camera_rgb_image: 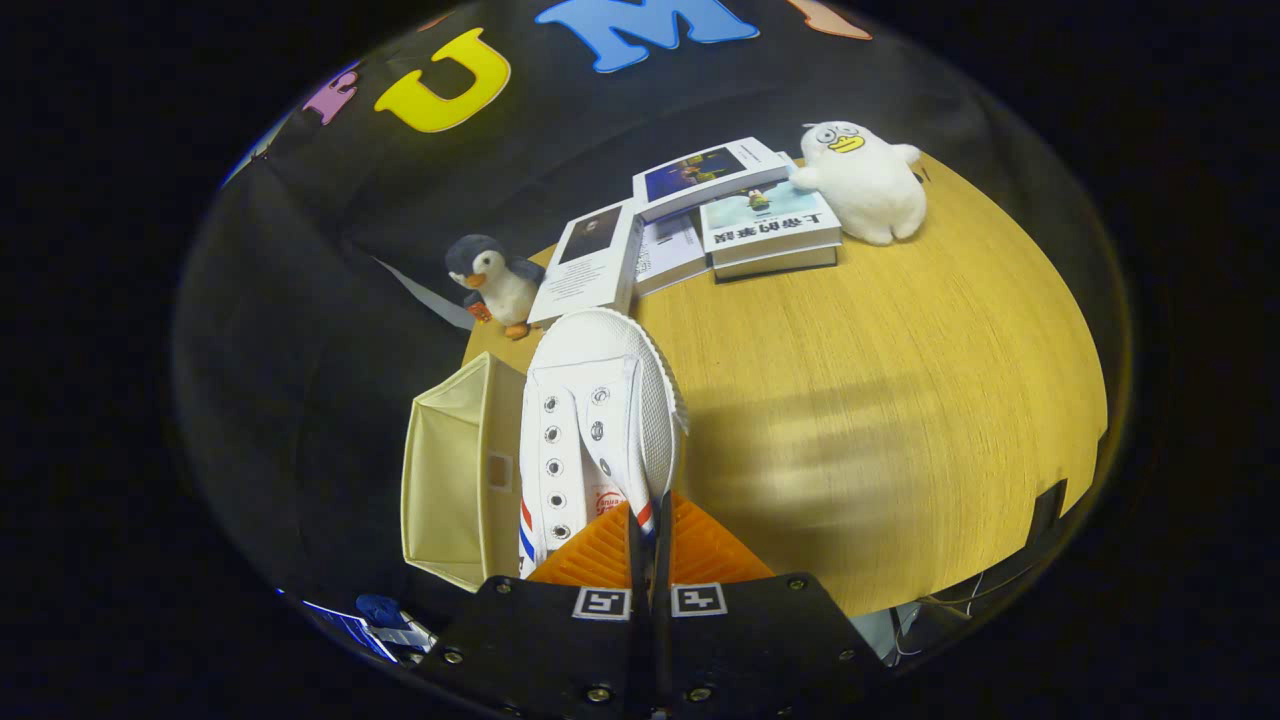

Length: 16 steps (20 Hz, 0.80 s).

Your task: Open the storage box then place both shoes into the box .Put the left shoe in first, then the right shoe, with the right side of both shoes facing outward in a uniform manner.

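A white canvas shoe with red and blue side stripes hangs lifted, toe pointing away from me. My gripper is shut on the shoe's side wall near the collar, with both fingers pressed together on the thin canvas. Just left of the shoe stands the cream fabric storage box, open on top, at the wooden table's left edge. The shoe's left side overlaps the box's right wall. The box's inside is only partly visible.
Several books lie stacked at the table's far side. A penguin plush stands beside them on the left, a white duck plush on the right. Bare wood spreads to the right of the shoe.
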Available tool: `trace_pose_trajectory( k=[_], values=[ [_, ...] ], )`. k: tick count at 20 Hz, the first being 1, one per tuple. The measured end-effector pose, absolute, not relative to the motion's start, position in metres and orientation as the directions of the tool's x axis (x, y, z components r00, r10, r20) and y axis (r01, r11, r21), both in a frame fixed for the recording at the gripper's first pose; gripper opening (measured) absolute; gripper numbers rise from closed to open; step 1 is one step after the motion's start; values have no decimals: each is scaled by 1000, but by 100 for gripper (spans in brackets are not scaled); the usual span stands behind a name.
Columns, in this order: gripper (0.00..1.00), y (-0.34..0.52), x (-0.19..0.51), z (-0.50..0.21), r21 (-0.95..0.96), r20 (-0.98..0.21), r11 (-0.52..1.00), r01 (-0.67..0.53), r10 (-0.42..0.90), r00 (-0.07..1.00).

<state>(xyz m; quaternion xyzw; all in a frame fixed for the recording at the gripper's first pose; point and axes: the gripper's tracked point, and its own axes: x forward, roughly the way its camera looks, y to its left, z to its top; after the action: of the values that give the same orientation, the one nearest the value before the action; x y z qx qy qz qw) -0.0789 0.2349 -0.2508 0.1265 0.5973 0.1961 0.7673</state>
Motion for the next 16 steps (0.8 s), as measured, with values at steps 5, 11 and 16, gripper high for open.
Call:
trace_pose_trajectory(
  k=[5, 11, 16],
  values=[
    [1, 298, -77, -238, 465, -844, 860, -211, 502, 187],
    [1, 374, -86, -239, 500, -826, 824, -266, 546, 138],
    [1, 410, -97, -265, 456, -856, 836, -305, 506, 107]
  ],
)
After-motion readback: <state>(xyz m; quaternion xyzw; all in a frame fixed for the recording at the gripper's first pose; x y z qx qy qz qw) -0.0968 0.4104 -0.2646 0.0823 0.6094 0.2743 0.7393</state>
